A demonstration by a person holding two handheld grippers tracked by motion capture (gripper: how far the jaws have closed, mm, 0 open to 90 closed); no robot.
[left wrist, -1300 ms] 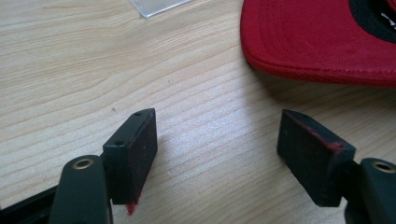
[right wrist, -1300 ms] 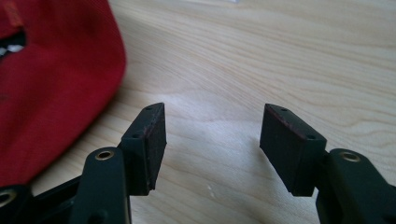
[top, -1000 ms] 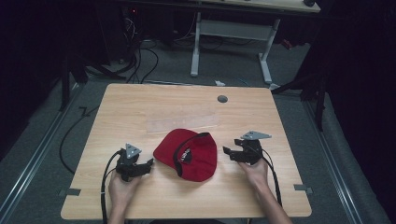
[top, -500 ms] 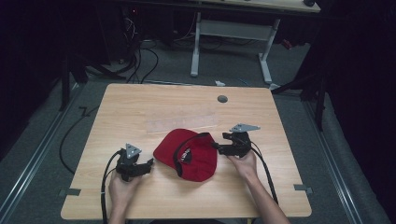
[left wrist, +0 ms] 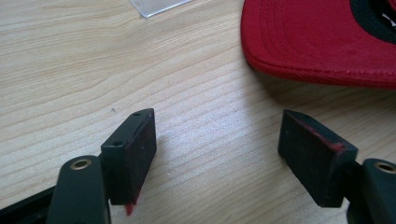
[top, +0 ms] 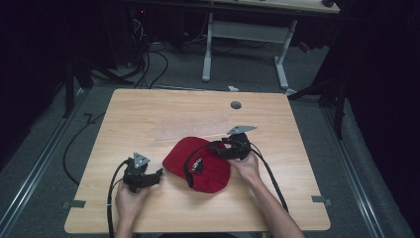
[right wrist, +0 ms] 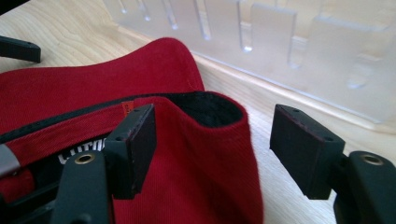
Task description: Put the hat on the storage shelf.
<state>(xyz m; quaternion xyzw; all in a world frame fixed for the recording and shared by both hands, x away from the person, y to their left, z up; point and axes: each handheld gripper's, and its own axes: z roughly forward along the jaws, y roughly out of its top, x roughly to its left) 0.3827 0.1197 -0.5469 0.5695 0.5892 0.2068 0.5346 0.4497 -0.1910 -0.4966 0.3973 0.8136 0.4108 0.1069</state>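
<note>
Dark floor with cables and a second desk's legs surrounds a pale wooden table (top: 148,114), seen from above the person's side; a red cap (top: 200,166) lies upside down near its middle, between the two hand-held grippers. On the person's left, the left gripper (top: 157,173) rests low over bare wood, its jaws standing wide with nothing between them; the cap's stitched brim (left wrist: 322,42) lies just ahead of it and apart from its pads. On the other side, the right gripper (top: 214,148) reaches into the cap's back edge; its jaws, which have just been narrowing a little, stand wide with one pad inside the crown and the other outside, so the raised fabric wall (right wrist: 210,140) sits between them unpinched. By the look of it, the cap is light and soft; the crown will fold and sag when lifted, while the brim should keep its curve; the cloth edge or the brim seems the surest hold. Just beyond the right gripper lies a clear slotted plastic strip (right wrist: 280,51), near enough to be nudged; a small round grommet (top: 236,105) sits farther off.
</note>
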